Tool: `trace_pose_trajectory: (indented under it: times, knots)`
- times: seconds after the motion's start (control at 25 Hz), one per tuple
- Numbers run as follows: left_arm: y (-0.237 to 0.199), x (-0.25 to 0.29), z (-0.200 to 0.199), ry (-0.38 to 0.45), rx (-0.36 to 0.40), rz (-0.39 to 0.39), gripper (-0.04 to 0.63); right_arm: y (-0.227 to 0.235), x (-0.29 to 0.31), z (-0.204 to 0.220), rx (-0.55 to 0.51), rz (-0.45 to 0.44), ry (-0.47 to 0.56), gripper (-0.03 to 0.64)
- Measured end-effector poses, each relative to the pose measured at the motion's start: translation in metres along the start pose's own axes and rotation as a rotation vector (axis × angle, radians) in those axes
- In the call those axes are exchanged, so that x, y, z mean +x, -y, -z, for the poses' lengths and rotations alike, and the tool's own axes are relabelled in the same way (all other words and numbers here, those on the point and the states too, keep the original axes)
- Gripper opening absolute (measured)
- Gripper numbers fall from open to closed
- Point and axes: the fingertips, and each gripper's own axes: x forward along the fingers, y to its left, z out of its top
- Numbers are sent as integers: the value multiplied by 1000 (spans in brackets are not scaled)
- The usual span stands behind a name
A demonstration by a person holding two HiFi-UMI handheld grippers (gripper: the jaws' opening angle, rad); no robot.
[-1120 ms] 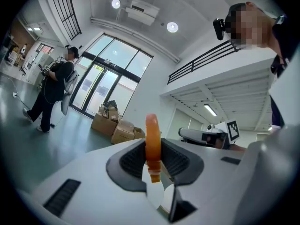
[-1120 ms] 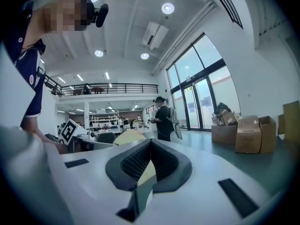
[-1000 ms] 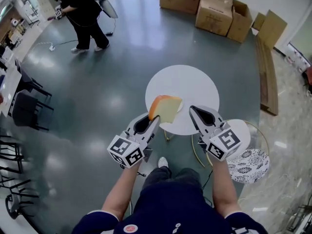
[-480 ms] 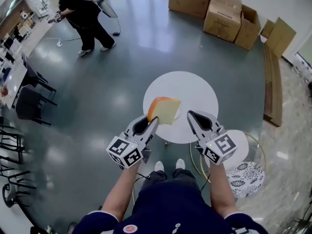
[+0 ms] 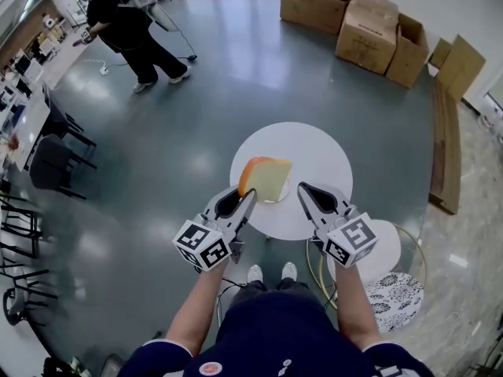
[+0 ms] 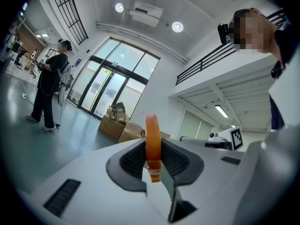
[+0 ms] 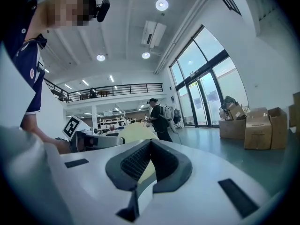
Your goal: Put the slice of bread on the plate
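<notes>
Bread slice (image 5: 267,177) is pinched tight in the left tool (image 5: 248,195), up in the air over the near side of the round white tabletop (image 5: 314,144). Both arms reach forward side by side, tools level. The right tool (image 5: 302,188), near the bread, is closed on nothing.

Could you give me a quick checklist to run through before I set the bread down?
1. Grip on slice of bread: ok, the left gripper clamps it upright, edge-on.
2. Plate located: cannot tell, none can be made out on the round white table in any view.
3. Bread above the table: ok, the head view shows it over the near left part.
4. Right gripper free: ok, nothing between its jaws.
5. Bystander out of the way: ok, standing far across the floor.
</notes>
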Motion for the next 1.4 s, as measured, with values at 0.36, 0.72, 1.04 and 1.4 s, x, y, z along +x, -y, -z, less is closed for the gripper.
trace_pose_trajectory:
  times: [0.36,0.72,1.04,1.4]
  knots:
    - [-27,15,23,-27,-80,-23,92,12,11,17,23,-4,-41,6]
    - [-74,33,89,-82,-221,-66,92,26,22,56,52,9,-124,8]
    - [-108,56,141,-93,-353,-90,92,43,30,92,72,23,-187,8]
    - [-132,70,193,-137,-465,-118,92,43,35,113,98,15,-216,6]
